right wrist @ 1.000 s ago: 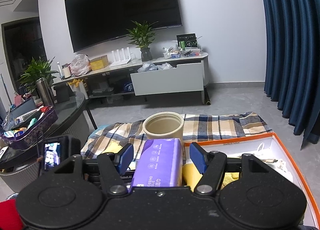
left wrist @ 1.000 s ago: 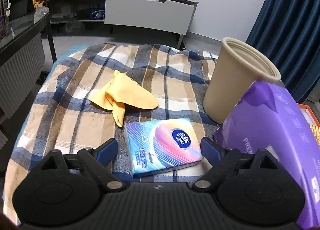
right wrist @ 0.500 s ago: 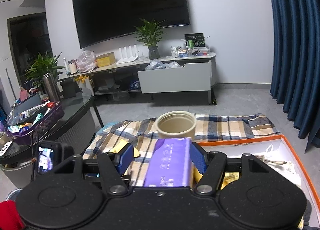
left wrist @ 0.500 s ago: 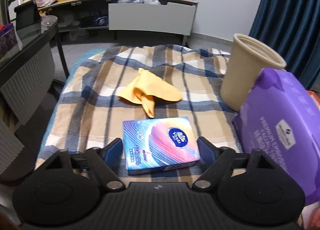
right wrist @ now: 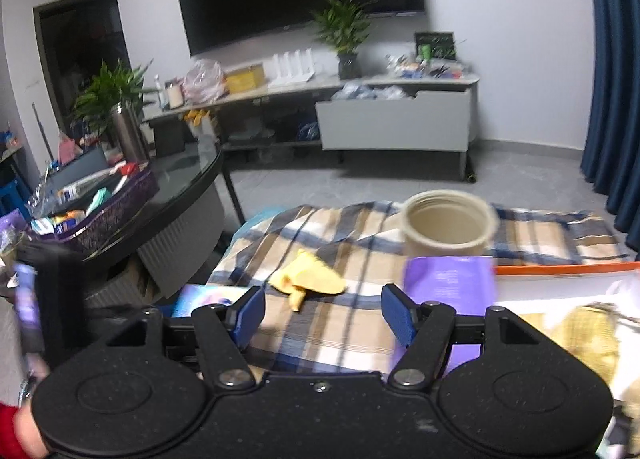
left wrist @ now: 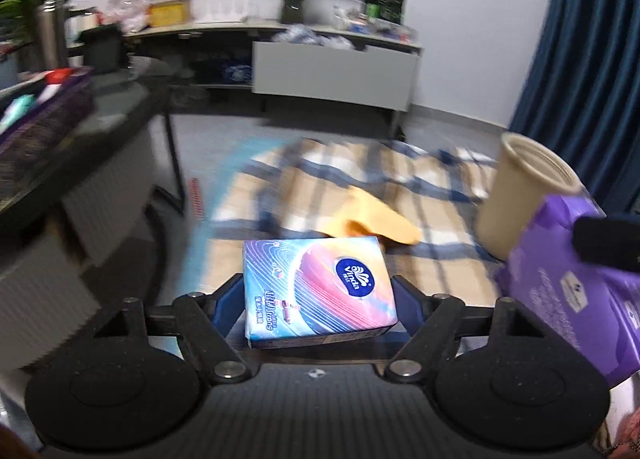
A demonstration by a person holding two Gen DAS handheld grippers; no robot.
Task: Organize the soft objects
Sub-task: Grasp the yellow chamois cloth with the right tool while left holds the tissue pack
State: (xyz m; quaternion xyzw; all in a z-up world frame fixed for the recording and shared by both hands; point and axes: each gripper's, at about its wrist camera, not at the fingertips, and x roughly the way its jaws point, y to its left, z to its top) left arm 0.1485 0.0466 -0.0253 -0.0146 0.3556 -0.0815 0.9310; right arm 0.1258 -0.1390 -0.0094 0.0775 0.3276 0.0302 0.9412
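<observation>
Soft, light tissue pack (left wrist: 318, 291) sits between the closing left claw (left wrist: 318, 301), pinched at its squashy sides.

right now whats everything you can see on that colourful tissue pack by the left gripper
The tissue pack is a flat rectangular soft pack in glossy wrap, swirled blue, pink and purple, with a dark blue oval logo on top and small print along one edge. It sits top up between the blue pads of the left gripper, whose jaws are closing on its two sides.
</observation>
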